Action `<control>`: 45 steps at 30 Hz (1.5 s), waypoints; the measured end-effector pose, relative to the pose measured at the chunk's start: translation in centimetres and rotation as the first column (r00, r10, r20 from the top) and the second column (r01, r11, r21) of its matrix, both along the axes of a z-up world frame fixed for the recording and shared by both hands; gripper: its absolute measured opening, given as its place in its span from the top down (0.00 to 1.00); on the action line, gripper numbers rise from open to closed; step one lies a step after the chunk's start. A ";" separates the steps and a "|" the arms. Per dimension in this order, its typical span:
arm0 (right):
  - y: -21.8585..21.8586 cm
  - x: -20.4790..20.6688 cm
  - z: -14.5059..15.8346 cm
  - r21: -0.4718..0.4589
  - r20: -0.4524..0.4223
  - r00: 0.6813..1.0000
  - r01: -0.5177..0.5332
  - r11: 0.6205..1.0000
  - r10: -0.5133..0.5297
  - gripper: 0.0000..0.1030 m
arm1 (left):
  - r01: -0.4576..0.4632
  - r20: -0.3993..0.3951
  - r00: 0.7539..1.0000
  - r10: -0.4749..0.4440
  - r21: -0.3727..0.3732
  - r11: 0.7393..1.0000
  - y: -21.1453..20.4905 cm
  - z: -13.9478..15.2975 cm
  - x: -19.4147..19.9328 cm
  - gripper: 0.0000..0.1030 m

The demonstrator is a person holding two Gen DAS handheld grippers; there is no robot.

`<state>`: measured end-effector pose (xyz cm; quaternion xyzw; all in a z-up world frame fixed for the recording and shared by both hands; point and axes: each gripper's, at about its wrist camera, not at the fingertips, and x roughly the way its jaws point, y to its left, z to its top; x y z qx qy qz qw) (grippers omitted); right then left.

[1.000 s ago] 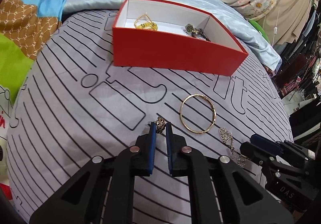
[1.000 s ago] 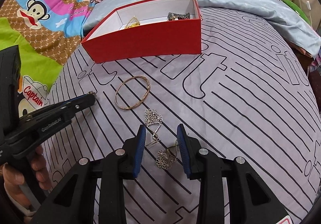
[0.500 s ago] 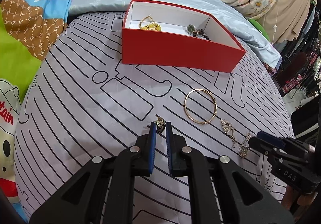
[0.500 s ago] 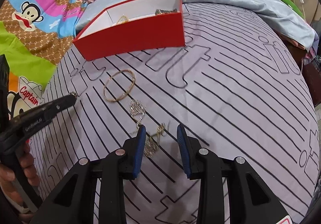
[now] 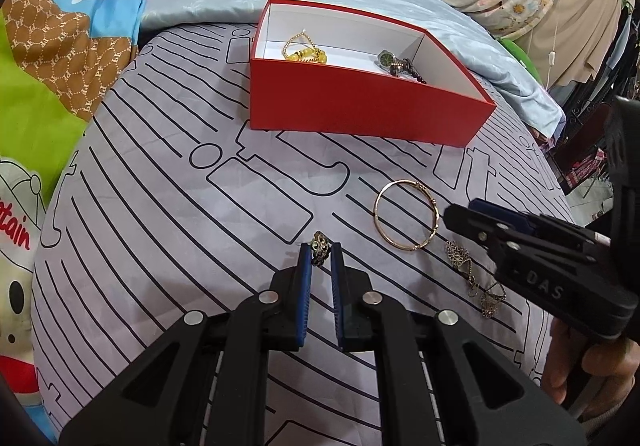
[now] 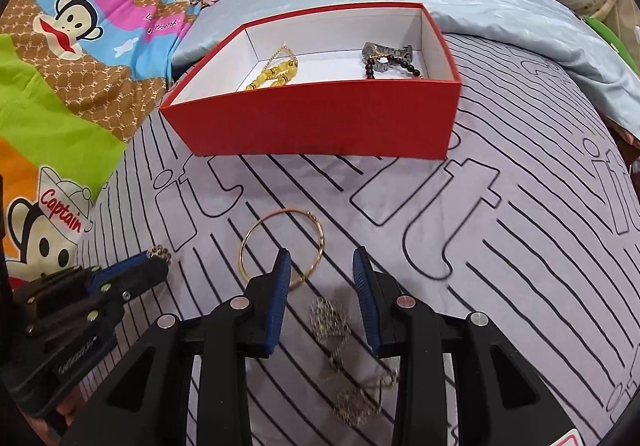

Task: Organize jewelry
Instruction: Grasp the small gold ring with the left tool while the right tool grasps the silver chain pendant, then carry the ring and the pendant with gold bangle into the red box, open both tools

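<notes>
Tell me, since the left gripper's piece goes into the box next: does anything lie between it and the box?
Nothing visible does. The left gripper is shut on a small flower-shaped piece, and only bare striped sheet lies between it and the open red box. The gold bangle sits off to its right.

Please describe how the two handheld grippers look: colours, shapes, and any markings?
Both the left gripper and the right gripper have black angular frames with triangular cut-outs, silver round rivets and blue ribbed finger pads. The right one's side shows raised letters "DAS". No sleeves or cables are visible.
</notes>
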<state>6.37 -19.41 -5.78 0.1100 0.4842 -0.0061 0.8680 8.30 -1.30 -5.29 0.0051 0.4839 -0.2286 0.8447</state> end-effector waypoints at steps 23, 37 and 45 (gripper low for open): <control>-0.3 0.6 -0.7 -0.010 -0.001 1.000 0.015 1.000 -0.015 0.98 | -0.002 0.011 1.000 0.003 -0.014 1.000 0.2 0.7 0.6 0.91; -1.8 -2.3 6.4 -0.024 0.148 0.988 0.041 0.999 -0.037 0.98 | 0.025 0.089 0.996 -0.020 -0.056 0.998 -0.5 4.7 0.8 0.91; -1.9 0.0 10.9 -0.055 0.256 0.967 0.018 0.998 -0.003 0.98 | 0.032 0.178 0.984 -0.018 -0.080 0.996 -1.9 8.5 3.3 0.91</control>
